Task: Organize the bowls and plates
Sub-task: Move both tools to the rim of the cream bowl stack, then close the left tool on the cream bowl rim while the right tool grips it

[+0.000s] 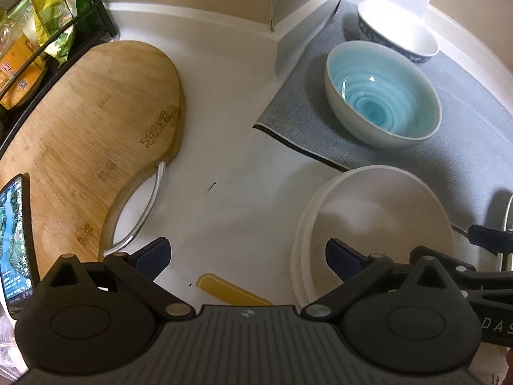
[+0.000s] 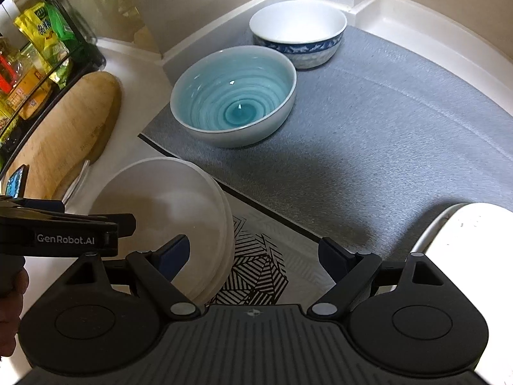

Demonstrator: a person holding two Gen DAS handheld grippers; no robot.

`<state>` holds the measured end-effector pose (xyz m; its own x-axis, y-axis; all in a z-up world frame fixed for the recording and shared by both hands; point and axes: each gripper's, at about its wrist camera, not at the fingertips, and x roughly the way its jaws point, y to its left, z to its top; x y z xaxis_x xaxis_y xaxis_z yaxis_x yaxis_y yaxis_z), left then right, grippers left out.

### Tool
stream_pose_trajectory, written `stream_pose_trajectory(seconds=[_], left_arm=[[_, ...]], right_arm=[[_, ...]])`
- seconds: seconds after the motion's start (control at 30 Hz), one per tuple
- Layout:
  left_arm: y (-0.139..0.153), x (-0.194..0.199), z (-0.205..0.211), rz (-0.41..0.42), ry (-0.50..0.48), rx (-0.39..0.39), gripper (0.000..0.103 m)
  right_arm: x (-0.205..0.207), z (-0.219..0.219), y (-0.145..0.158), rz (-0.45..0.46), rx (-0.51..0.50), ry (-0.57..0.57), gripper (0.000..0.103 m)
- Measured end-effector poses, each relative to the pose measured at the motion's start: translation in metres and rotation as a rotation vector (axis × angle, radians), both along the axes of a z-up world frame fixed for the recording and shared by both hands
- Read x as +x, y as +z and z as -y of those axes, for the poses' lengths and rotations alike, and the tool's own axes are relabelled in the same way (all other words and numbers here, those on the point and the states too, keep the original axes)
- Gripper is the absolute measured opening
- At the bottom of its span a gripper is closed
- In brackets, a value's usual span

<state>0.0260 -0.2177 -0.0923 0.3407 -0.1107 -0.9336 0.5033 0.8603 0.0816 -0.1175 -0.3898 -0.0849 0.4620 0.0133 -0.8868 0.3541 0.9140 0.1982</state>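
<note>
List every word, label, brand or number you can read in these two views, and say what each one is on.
"GenRobot.AI": on the side of the left gripper, seen in the right wrist view.
"DAS": cut-off letters on the right gripper, at the edge of the left wrist view.
Cutting board: burned-in mark, unreadable.
Snack packets on the shelf: print too blurred.
Phone screen: text too small.

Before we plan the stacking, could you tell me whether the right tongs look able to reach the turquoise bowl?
Probably yes. The right tongs are open, and only bare grey mat lies between them and the turquoise bowl. The white plate stack sits off to their left.
</note>
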Motion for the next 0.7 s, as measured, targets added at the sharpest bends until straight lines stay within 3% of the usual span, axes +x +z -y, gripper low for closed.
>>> stream_pose_trajectory(seconds=[0.57,0.63,0.67,0.7], left_arm=[[-0.016,0.005,0.014,-0.012,-0.002,0.037,0.103],[-0.015,0.005,0.017,0.001,-0.010,0.043,0.102],[-0.014,0.002,0.018,0.016,-0.018,0.044,0.100],[-0.012,0.000,0.020,0.032,-0.029,0.036,0.089]], right_arm=[[0.012,0.004,-0.014,-0.035,0.019,0.008,0.087],[0.011,0.003,-0.012,-0.027,0.014,0.020,0.080],[0.011,0.002,-0.012,-0.025,0.010,0.025,0.066],[0.010,0.001,-0.010,-0.019,0.004,0.031,0.058]])
